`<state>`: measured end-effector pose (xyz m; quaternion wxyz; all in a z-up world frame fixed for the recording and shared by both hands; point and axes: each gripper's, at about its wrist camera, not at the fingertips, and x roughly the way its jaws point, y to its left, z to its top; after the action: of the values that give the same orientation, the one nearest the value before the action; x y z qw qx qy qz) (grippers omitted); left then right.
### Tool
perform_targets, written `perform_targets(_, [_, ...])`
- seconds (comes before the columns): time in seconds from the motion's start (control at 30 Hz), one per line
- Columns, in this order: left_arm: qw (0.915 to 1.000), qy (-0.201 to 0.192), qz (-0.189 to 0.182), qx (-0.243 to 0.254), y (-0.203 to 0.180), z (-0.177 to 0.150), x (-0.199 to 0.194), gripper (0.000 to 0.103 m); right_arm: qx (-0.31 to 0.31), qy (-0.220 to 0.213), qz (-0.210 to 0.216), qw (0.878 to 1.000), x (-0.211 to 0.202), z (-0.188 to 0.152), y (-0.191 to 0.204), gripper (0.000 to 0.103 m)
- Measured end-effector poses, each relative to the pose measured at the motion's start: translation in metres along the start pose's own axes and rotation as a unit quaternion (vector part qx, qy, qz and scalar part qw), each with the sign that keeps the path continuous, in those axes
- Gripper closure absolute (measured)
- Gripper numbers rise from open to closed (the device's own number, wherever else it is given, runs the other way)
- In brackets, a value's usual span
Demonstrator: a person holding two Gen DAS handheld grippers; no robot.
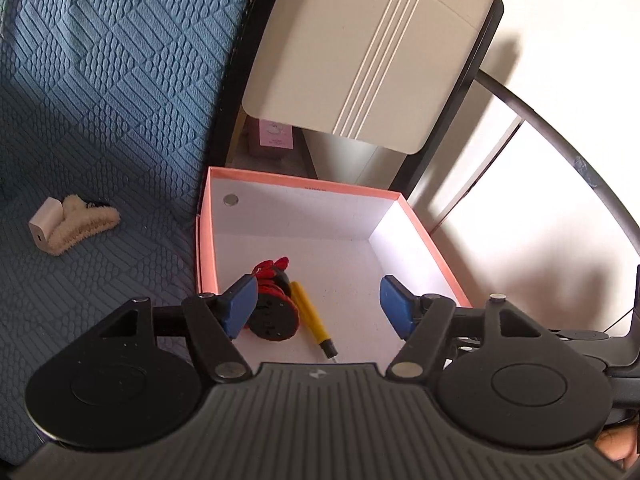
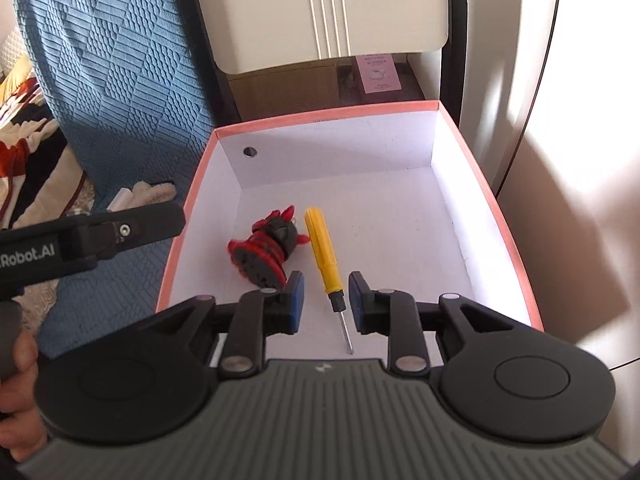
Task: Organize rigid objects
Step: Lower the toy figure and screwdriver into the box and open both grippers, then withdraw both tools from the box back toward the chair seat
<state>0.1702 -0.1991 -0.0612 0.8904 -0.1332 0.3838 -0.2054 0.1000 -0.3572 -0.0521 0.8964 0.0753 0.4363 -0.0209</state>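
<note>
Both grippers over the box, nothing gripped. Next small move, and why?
Probably swing the left gripper out toward the white charger and fluffy hair clip on the blue cover. The screwdriver and red-black toy already lie in the pink-rimmed box; both jaws stand empty.

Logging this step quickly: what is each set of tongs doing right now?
Left tongs: open, holding nothing, over the box.
Right tongs: open, pads either side of the yellow screwdriver, not pressing it.
</note>
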Motion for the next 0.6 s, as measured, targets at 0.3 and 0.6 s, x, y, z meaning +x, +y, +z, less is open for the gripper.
perform_targets(0.3, [0.9971,-0.069,0.010,0.030,0.001,0.032,-0.071,0.029,-0.017,-0.054,0.024,0.998,-0.038,0.019,0.030,0.075])
perform_targets(0.6, [0.9929,-0.111,0.020,0.040,0.020,0.039,-0.126,0.028,-0.043,-0.092,0.035,0.994,-0.067,0.029,0.076,0.075])
